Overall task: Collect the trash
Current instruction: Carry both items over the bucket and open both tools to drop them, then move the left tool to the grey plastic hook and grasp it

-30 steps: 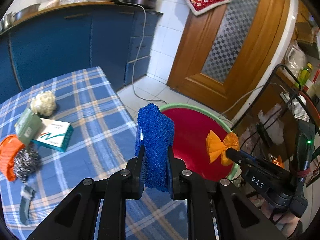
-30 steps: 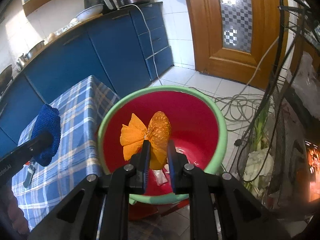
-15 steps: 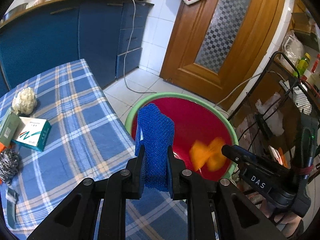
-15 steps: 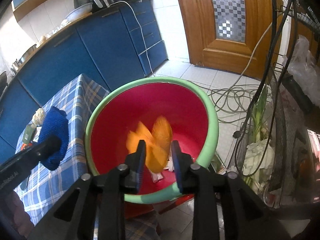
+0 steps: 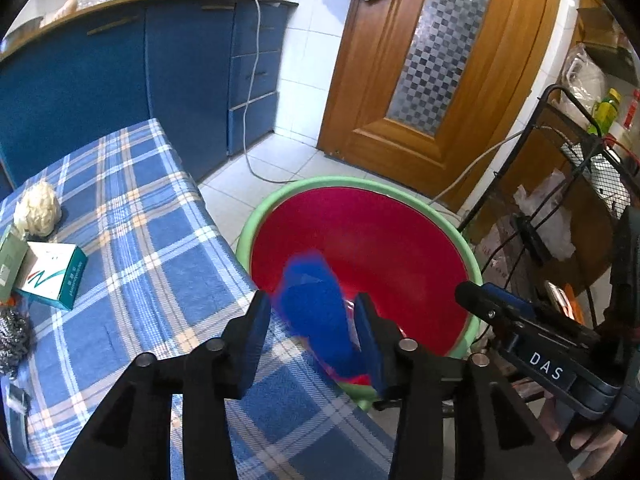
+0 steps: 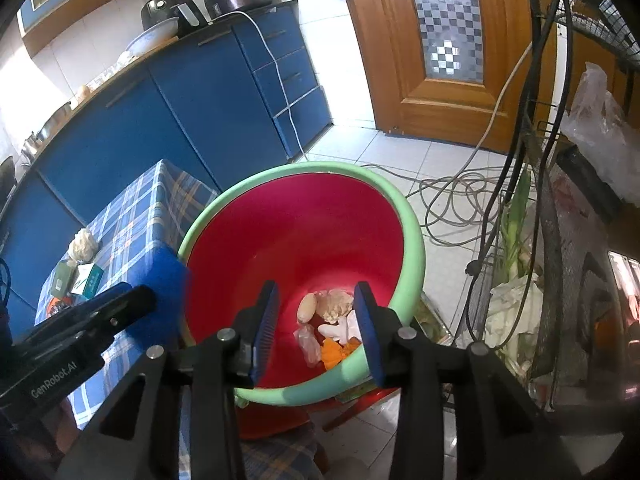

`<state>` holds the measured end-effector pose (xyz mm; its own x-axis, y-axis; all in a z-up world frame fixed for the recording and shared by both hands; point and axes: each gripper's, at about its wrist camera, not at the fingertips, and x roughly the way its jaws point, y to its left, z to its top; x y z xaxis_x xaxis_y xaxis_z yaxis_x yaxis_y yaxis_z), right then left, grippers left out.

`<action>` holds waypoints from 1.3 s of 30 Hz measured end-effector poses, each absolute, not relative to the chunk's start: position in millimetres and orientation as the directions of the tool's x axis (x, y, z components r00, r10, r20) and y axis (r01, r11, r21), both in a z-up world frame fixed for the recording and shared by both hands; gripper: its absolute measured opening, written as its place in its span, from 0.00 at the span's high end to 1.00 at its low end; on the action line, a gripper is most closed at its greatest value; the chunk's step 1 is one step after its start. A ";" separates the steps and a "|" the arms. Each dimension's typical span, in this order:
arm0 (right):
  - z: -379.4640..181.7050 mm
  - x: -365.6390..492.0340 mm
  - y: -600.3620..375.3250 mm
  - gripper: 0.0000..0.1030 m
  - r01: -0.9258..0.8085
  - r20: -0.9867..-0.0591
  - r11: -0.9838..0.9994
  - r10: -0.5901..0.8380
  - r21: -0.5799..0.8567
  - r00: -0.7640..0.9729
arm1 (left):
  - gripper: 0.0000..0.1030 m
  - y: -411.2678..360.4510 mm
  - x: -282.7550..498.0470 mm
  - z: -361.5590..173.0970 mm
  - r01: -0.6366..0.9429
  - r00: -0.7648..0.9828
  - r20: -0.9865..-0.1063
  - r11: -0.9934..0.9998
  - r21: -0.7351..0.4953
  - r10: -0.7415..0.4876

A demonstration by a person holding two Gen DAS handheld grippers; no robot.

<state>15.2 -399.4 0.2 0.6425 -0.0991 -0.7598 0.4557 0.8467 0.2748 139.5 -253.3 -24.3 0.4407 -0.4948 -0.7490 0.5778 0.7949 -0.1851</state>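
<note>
the left gripper (image 5: 312,316) hung at the basin (image 5: 440,220) rim, jaws opening, so the blue sponge (image 5: 316,312) slipped loose between them. the right gripper (image 6: 316,316), jaws opening and empty, hung above the orange scrap (image 6: 334,350) inside.

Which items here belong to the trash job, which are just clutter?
Job:
- blue scrubber, dropping between opening left hand-held gripper
- red basin
- orange scrap in it
- white wad, boxes, steel wool

Clutter:
- cables
- door
- wire rack

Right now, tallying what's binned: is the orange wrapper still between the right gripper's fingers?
No, the orange wrapper lies at the basin's bottom.
</note>
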 end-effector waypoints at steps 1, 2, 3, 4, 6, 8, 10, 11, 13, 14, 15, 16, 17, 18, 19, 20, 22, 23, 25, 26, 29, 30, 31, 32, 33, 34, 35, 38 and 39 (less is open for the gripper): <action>0.2 15.0 -399.2 0.60 0.454 -0.760 0.847 -0.096 0.277 0.643 | 0.57 -252.3 139.3 -23.8 0.578 0.441 -0.748 0.795 -0.186 -0.496; 0.5 14.7 -398.8 0.60 0.453 -0.759 0.848 -0.097 0.276 0.643 | 0.57 -251.6 139.1 -22.8 0.577 0.443 -0.746 0.795 -0.186 -0.497; 0.9 14.4 -398.7 0.60 0.452 -0.759 0.848 -0.097 0.276 0.644 | 0.57 -250.3 138.9 -21.3 0.576 0.448 -0.744 0.797 -0.183 -0.495; 1.3 14.2 -398.2 0.60 0.450 -0.758 0.849 -0.095 0.277 0.645 | 0.57 -249.3 138.4 -20.3 0.574 0.451 -0.743 0.798 -0.182 -0.494; 2.2 13.5 -396.9 0.59 0.447 -0.756 0.850 -0.091 0.280 0.648 | 0.57 -245.5 137.3 -17.1 0.570 0.461 -0.738 0.802 -0.180 -0.493; 3.1 12.9 -395.1 0.59 0.441 -0.754 0.851 -0.087 0.283 0.651 | 0.57 -240.7 136.1 -13.6 0.563 0.469 -0.733 0.806 -0.182 -0.493; 4.6 12.2 -393.0 0.59 0.433 -0.751 0.854 -0.077 0.290 0.655 | 0.57 -233.8 134.3 -10.6 0.552 0.478 -0.730 0.813 -0.183 -0.489; 5.7 11.9 -391.3 0.58 0.427 -0.749 0.855 -0.072 0.294 0.659 | 0.57 -228.7 133.0 -8.7 0.544 0.485 -0.728 0.819 -0.183 -0.485; 7.8 11.7 -387.1 0.56 0.414 -0.743 0.859 -0.061 0.301 0.667 | 0.57 -221.4 130.2 -6.0 0.532 0.497 -0.726 0.828 -0.179 -0.476; 8.8 12.0 -384.5 0.55 0.408 -0.741 0.861 -0.058 0.302 0.669 | 0.57 -216.9 129.0 -5.1 0.524 0.504 -0.727 0.834 -0.173 -0.467; 9.7 12.2 -382.0 0.55 0.402 -0.739 0.864 -0.054 0.303 0.672 | 0.57 -210.2 127.8 -3.9 0.516 0.512 -0.726 0.840 -0.168 -0.459; 10.5 12.6 -379.6 0.55 0.397 -0.737 0.866 -0.050 0.303 0.673 | 0.57 -205.3 127.4 -3.2 0.511 0.516 -0.726 0.844 -0.164 -0.454; 11.3 13.0 -377.6 0.55 0.392 -0.737 0.868 -0.047 0.304 0.675 | 0.57 -201.5 126.8 -2.9 0.505 0.520 -0.727 0.848 -0.160 -0.447; 12.1 13.4 -376.0 0.54 0.389 -0.736 0.869 -0.044 0.305 0.676 | 0.57 -194.3 126.2 -2.1 0.493 0.528 -0.729 0.856 -0.154 -0.436; 12.7 13.9 -373.2 0.54 0.384 -0.735 0.871 -0.039 0.307 0.677 | 0.57 -188.3 126.4 -1.6 0.485 0.532 -0.729 0.861 -0.154 -0.430; 13.2 14.6 -371.1 0.54 0.380 -0.735 0.872 -0.034 0.309 0.677 | 0.57 -182.9 127.3 -1.1 0.477 0.535 -0.730 0.865 -0.154 -0.425; 13.8 14.7 -367.4 0.53 0.371 -0.734 0.875 -0.027 0.311 0.678 | 0.57 -167.5 127.2 0.4 0.453 0.546 -0.730 0.878 -0.155 -0.411; 14.1 14.6 -365.3 0.53 0.367 -0.735 0.877 -0.023 0.311 0.678 | 0.57 -162.4 127.4 1.1 0.444 0.551 -0.730 0.883 -0.154 -0.405; 15.4 15.1 -360.4 0.53 0.357 -0.733 0.881 -0.016 0.311 0.680 | 0.57 -148.0 126.9 2.5 0.421 0.564 -0.731 0.895 -0.147 -0.385; 16.1 15.4 -358.3 0.52 0.353 -0.733 0.882 -0.013 0.311 0.680 | 0.57 -141.2 126.9 3.0 0.409 0.569 -0.732 0.901 -0.142 -0.374; 17.5 16.9 -350.8 0.51 0.338 -0.732 0.888 -0.001 0.313 0.682 | 0.57 -120.9 125.9 4.0 0.370 0.587 -0.735 0.920 -0.129 -0.339; 17.7 17.3 -349.2 0.51 0.334 -0.732 0.889 0.001 0.312 0.681 | 0.57 -111.6 125.7 4.0 0.352 0.594 -0.736 0.928 -0.125 -0.324; 18.2 17.8 -346.4 0.51 0.329 -0.732 0.892 0.004 0.311 0.681 | 0.56 -106.4 125.6 3.4 0.341 0.597 -0.737 0.932 -0.123 -0.316; 18.5 18.3 -343.6 0.51 0.323 -0.732 0.894 0.008 0.310 0.681 | 0.56 -99.9 125.8 3.1 0.327 0.601 -0.739 0.937 -0.121 -0.305; 18.8 19.0 -341.0 0.51 0.317 -0.732 0.897 0.011 0.309 0.681 | 0.56 -91.0 126.0 2.4 0.306 0.606 -0.741 0.945 -0.117 -0.289; 19.2 19.7 -338.7 0.51 0.312 -0.733 0.899 0.015 0.308 0.681 | 0.56 -85.3 126.5 1.4 0.292 0.608 -0.744 0.949 -0.116 -0.278; 19.4 20.1 -336.3 0.51 0.307 -0.733 0.900 0.019 0.308 0.680 | 0.57 -81.0 126.9 0.6 0.280 0.609 -0.746 0.953 -0.114 -0.269; 20.9 21.3 -328.2 0.50 0.290 -0.733 0.907 0.030 0.307 0.680 | 0.56 -64.7 127.0 -2.7 0.239 0.619 -0.752 0.967 -0.093 -0.225; 21.2 21.9 -326.2 0.50 0.285 -0.733 0.909 0.033 0.305 0.679 | 0.56 -57.5 127.4 -4.7 0.225 0.616 -0.758 0.970 -0.092 -0.215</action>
<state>21.9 -326.2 21.2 0.6792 0.0325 -0.7332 0.2855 0.9086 0.3048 127.4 -57.5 -4.7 0.6161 -0.2147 -0.7578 0.2250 0.9700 -0.0919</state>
